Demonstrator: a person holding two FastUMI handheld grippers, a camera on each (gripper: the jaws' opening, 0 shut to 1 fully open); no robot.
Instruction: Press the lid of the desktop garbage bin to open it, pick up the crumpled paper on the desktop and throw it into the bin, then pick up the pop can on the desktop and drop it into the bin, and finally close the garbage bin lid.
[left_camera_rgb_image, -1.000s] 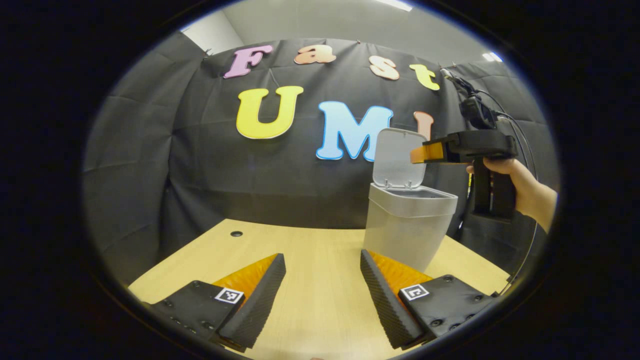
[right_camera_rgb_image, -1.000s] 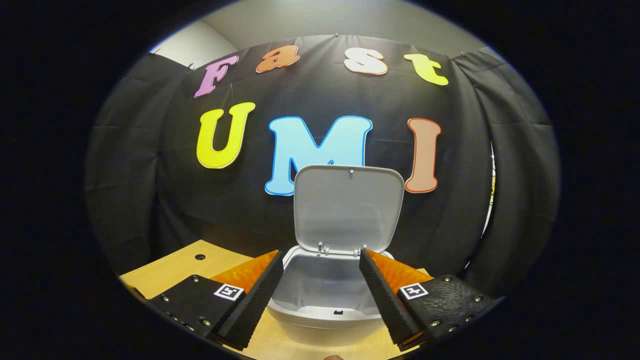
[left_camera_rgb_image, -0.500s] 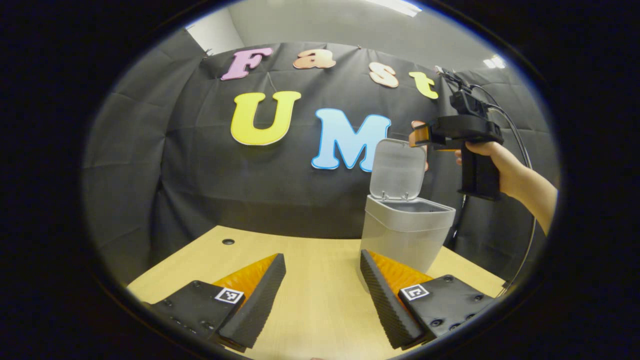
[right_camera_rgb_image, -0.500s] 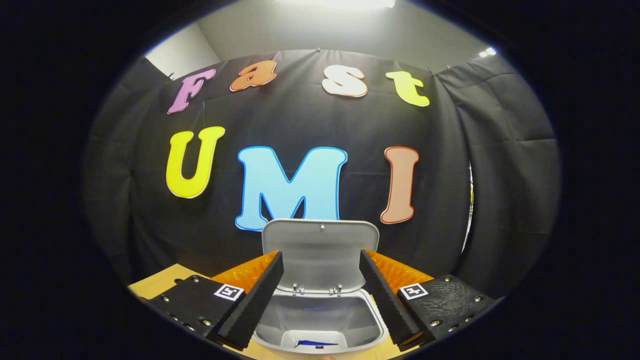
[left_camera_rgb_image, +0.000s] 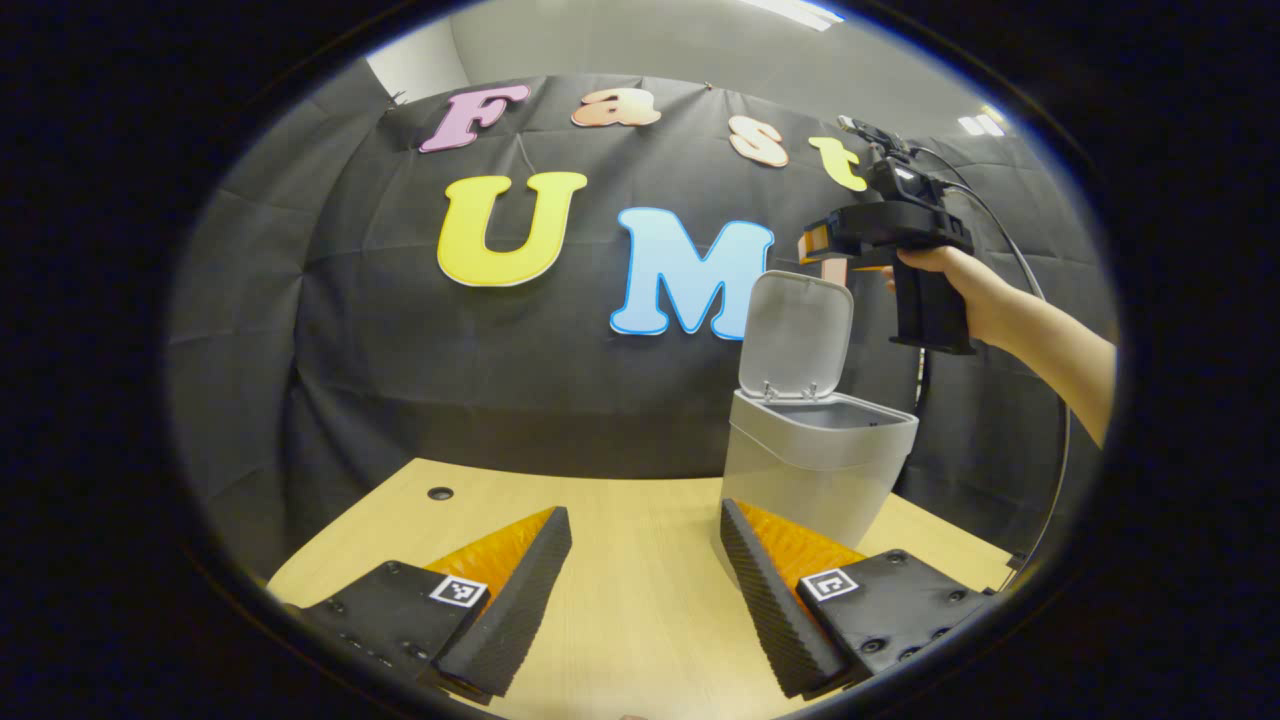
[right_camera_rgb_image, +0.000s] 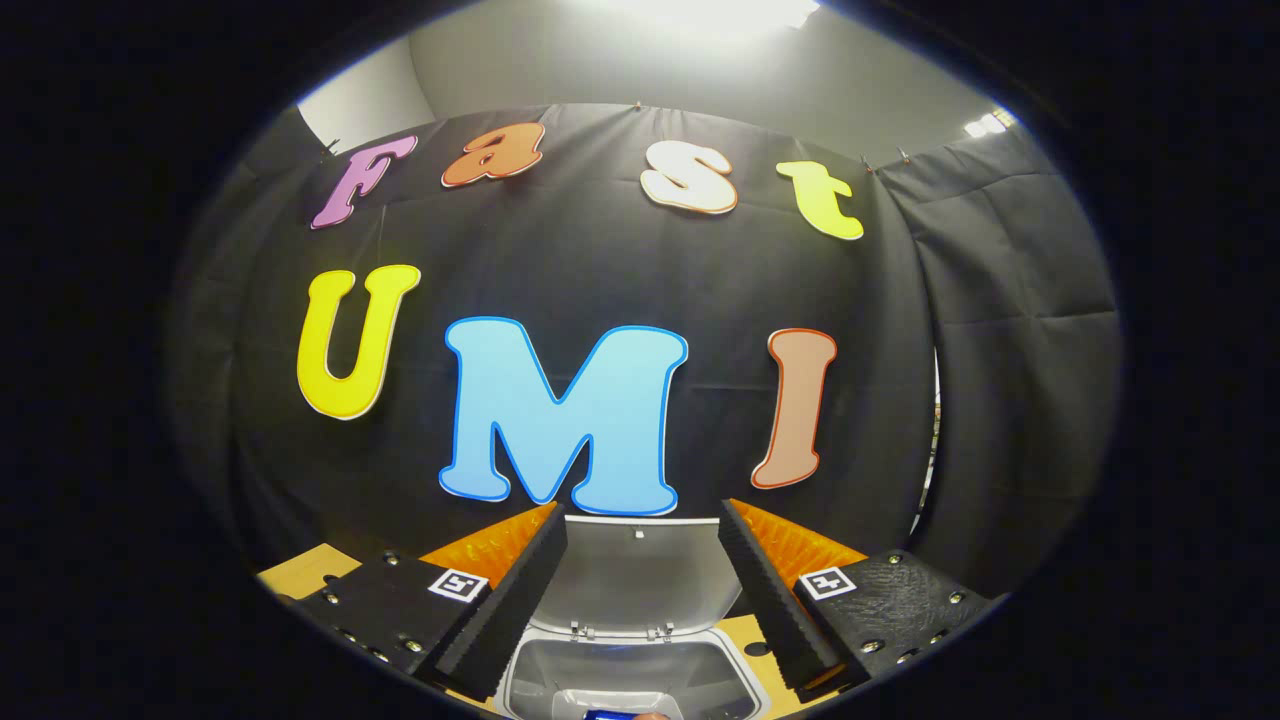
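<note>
Lid (right_camera_rgb_image: 640, 570): upright, low centre, under my right tongs (right_camera_rgb_image: 642, 590).
Tongs: both wide open, empty; left (left_camera_rgb_image: 645, 590) over table (left_camera_rgb_image: 620, 620).
Risk: I overshoot lid, tipping bin (left_camera_rgb_image: 810, 470).

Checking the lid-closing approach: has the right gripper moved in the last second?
Yes. In the left gripper view the right gripper rose from beside the open lid to above its top edge.

Bright ceiling lights (right_camera_rgb_image: 715, 10) glare at the top, both views stay sharp, and the fisheye lens bends the edges strongly.
</note>
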